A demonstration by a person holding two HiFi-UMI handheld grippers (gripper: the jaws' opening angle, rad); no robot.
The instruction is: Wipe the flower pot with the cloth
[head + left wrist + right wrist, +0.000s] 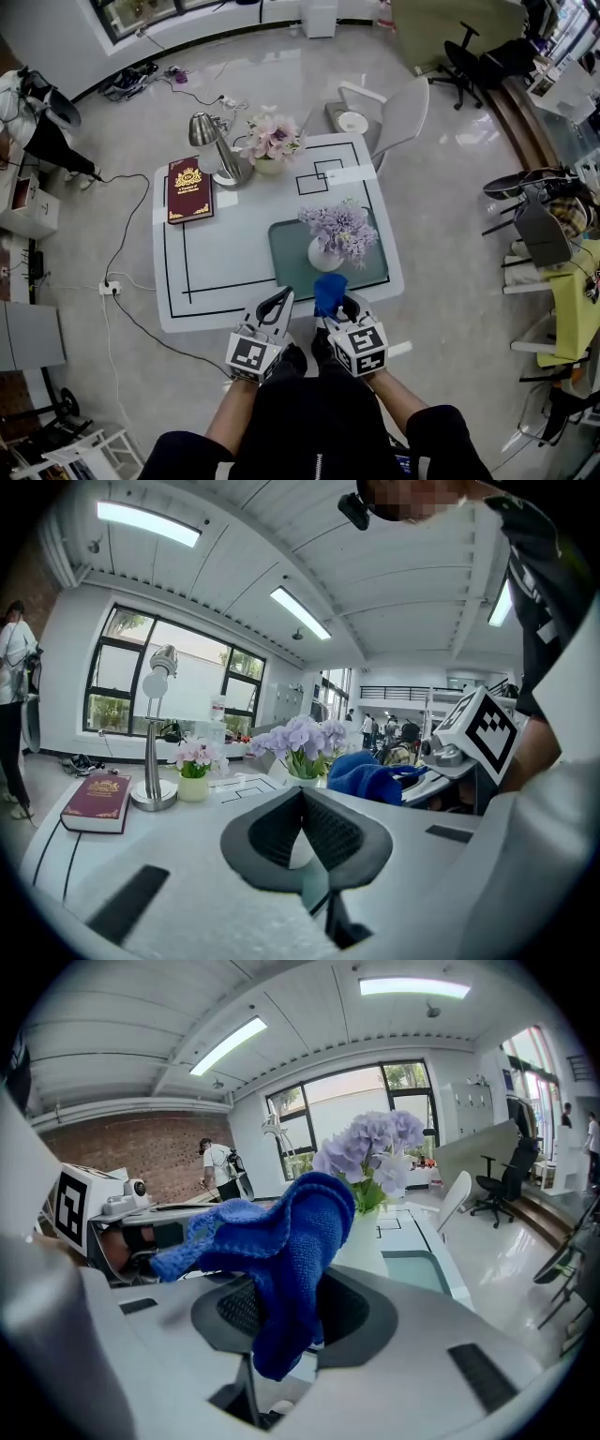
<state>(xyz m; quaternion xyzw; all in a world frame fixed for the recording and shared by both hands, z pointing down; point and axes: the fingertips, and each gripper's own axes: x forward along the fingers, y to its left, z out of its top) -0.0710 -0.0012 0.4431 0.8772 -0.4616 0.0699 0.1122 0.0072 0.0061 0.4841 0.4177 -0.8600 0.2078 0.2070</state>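
Note:
A white flower pot with purple blooms stands on a green mat near the table's front edge. My right gripper is shut on a blue cloth, held just in front of the pot and a little apart from it. In the right gripper view the cloth bunches up between the jaws and hides part of the pot. My left gripper is shut and empty, at the table's front edge to the left of the pot. The left gripper view shows the pot beyond the shut gripper.
A red book, a silver desk lamp and a small pot of pink flowers sit at the table's back left. A white chair stands behind the table. Cables run across the floor on the left.

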